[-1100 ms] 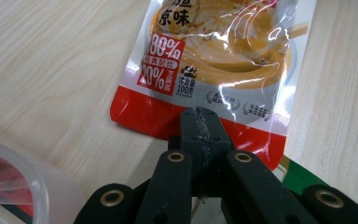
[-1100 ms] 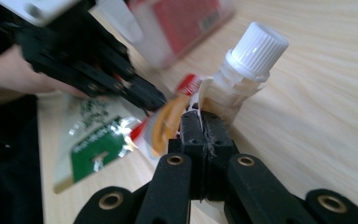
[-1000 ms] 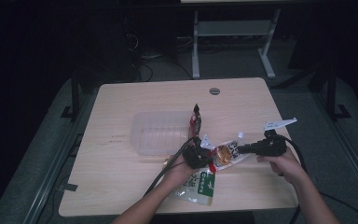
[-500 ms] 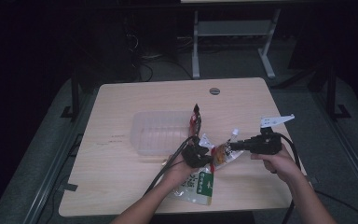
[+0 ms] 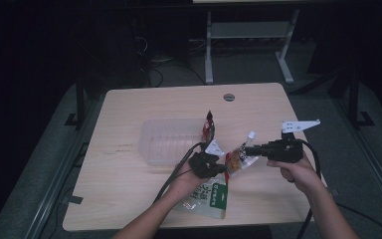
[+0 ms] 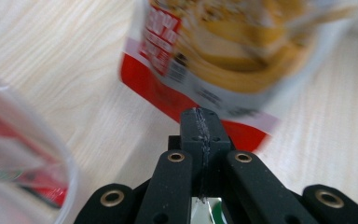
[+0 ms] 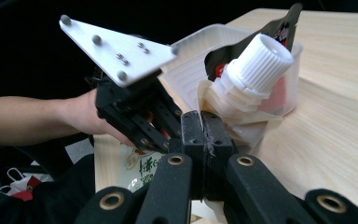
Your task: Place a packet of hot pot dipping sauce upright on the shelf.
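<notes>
White digits, seemingly "30%", are printed on the red panel of the spouted pouch (image 6: 223,56). Green characters on the flat green-and-white packet (image 7: 147,168) are seen but cannot be read.

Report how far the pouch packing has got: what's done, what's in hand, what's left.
Done: one dark red packet already stands in the clear tub. In hand: the left gripper and right gripper are both shut on the spouted pouch, held between them just beside the tub. Left, probably: getting that pouch into the tub, then the green-labelled packet lying on the table by the left hand.
</notes>
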A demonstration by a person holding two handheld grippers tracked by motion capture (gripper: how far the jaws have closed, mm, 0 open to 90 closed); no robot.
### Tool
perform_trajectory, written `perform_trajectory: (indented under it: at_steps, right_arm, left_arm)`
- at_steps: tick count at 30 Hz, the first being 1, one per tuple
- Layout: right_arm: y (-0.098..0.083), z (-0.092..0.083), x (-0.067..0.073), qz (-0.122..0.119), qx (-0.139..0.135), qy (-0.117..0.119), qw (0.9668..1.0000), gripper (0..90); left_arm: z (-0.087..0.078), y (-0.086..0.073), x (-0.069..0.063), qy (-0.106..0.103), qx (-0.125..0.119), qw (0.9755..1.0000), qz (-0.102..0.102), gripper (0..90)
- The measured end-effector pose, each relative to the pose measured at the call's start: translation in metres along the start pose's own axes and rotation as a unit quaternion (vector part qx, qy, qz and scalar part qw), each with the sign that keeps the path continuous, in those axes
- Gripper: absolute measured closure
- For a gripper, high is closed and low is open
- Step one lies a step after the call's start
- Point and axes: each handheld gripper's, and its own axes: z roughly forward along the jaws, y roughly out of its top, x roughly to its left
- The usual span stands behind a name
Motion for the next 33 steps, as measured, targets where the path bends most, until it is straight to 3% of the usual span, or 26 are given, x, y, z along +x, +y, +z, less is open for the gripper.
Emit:
perform_trajectory:
  at_steps: [9,14,16,20,26,33]
  right_arm:
    - [0.003,-0.005,0.009,-0.010,-0.007,0.009,0.9999,89.5]
    - [0.003,-0.003,0.017,-0.017,-0.001,0.015,0.9997,89.5]
    - [0.003,-0.002,0.020,-0.017,0.001,0.019,0.9997,89.4]
    - [0.001,0.006,0.027,-0.023,0.012,0.026,0.9993,89.5]
    - [0.002,0.021,0.037,-0.036,0.027,0.042,0.9981,89.5]
    - [0.007,0.037,0.052,-0.053,0.039,0.067,0.9956,89.5]
  left_arm:
    - [-0.040,-0.018,-0.003,-0.018,-0.001,0.9998,0.004,89.9]
    - [-0.057,-0.036,-0.001,-0.012,0.000,0.9999,-0.008,89.9]
    - [-0.071,-0.051,0.002,-0.011,-0.004,0.9996,-0.025,89.8]
    - [-0.092,-0.072,0.009,0.001,0.000,0.9995,-0.030,89.8]
    - [-0.123,-0.101,0.014,0.014,-0.013,0.9981,-0.059,85.8]
    - [-0.152,-0.139,0.024,0.030,-0.011,0.9961,-0.082,75.1]
